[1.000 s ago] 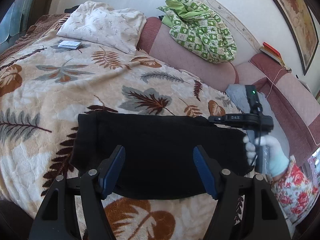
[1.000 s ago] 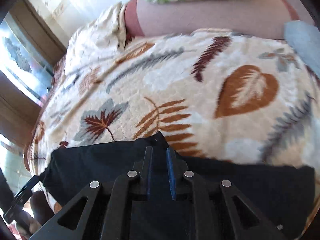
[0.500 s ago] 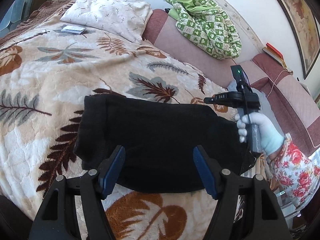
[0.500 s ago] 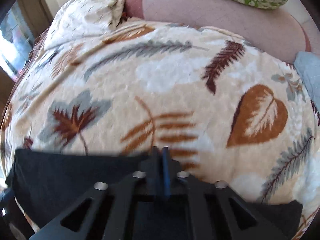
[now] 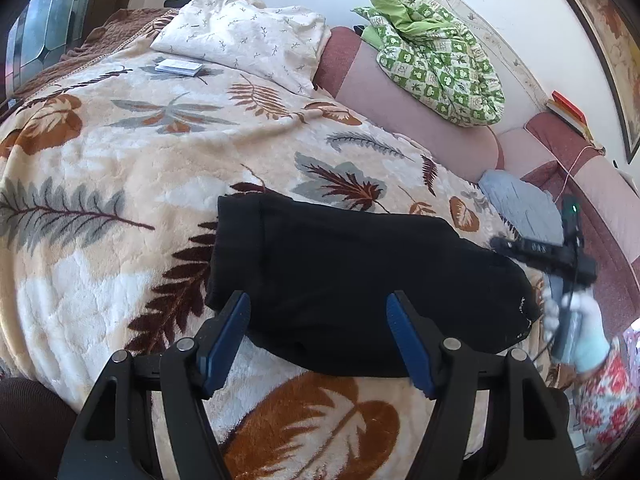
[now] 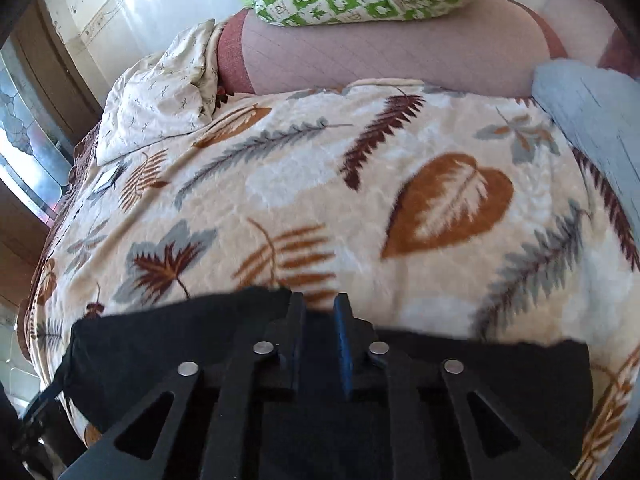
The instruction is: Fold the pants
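From the left wrist, the left gripper (image 5: 318, 340) hangs with its blue-padded jaws spread wide and empty over the near edge of the black knit pants (image 5: 360, 280), which lie folded into a compact slab on the cream leaf-print fleece blanket (image 5: 120, 200) covering the bed, a gloved right hand (image 5: 576, 332) holding its tool at the far end. From the right wrist, the right gripper (image 6: 320, 344) sits low over the same dark cloth, its jaws slightly parted with no fabric visibly between them. The garment looks soft, light and limp, best taken at a corner or thick folded edge.
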